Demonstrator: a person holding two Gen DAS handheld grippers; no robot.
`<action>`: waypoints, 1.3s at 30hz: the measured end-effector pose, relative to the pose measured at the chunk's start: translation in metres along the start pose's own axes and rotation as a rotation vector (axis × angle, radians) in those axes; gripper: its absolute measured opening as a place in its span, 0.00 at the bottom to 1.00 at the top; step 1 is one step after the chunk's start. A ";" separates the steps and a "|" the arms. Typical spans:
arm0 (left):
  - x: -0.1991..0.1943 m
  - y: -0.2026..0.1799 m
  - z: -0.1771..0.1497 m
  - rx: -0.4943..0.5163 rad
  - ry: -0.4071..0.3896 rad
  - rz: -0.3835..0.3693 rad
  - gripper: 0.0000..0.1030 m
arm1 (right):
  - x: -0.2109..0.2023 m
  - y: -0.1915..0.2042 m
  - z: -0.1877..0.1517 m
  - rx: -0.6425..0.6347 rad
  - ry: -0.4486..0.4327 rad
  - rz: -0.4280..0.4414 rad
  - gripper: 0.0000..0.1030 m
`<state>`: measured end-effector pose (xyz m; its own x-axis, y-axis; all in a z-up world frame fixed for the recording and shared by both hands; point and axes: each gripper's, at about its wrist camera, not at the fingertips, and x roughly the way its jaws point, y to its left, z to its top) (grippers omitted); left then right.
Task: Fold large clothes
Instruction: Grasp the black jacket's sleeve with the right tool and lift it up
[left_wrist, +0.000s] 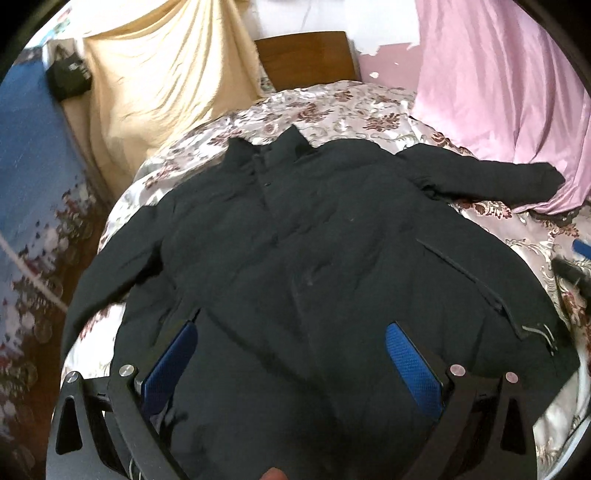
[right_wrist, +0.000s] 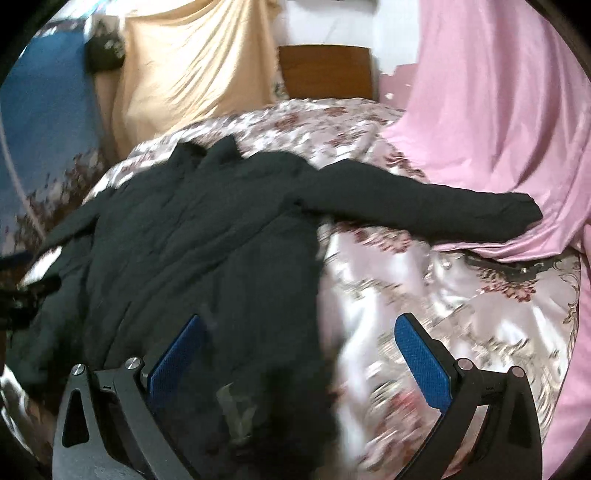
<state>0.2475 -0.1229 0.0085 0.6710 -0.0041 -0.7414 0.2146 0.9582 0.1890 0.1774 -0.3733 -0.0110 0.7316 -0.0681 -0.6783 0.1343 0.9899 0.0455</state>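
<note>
Left wrist view: the left gripper (left_wrist: 288, 354) spreads wide at the bottom of the frame over a black padded jacket (left_wrist: 314, 240) lying flat across the centre on a floral satin bedspread (left_wrist: 351, 107).

Right wrist view: the right gripper (right_wrist: 299, 350) gapes wide, empty, above the jacket's (right_wrist: 192, 236) right edge; one sleeve (right_wrist: 424, 206) reaches toward a pink sheet (right_wrist: 498, 129) at right.

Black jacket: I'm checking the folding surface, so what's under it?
The black jacket lies on a floral bedspread; its sleeve tip rests on pink cloth. Beneath its body is hidden.
</note>
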 end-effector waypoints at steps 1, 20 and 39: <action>0.006 -0.004 0.005 0.015 0.001 -0.001 1.00 | 0.003 -0.013 0.004 0.020 -0.007 -0.004 0.99; 0.145 -0.095 0.117 0.053 -0.095 -0.170 1.00 | 0.134 -0.208 0.104 0.449 -0.093 -0.117 0.99; 0.256 -0.127 0.128 -0.053 0.095 -0.239 1.00 | 0.172 -0.276 0.094 0.788 -0.351 -0.073 0.99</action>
<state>0.4823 -0.2825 -0.1229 0.5356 -0.2073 -0.8186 0.3194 0.9471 -0.0309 0.3288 -0.6704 -0.0716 0.8495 -0.2916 -0.4397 0.5185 0.6153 0.5937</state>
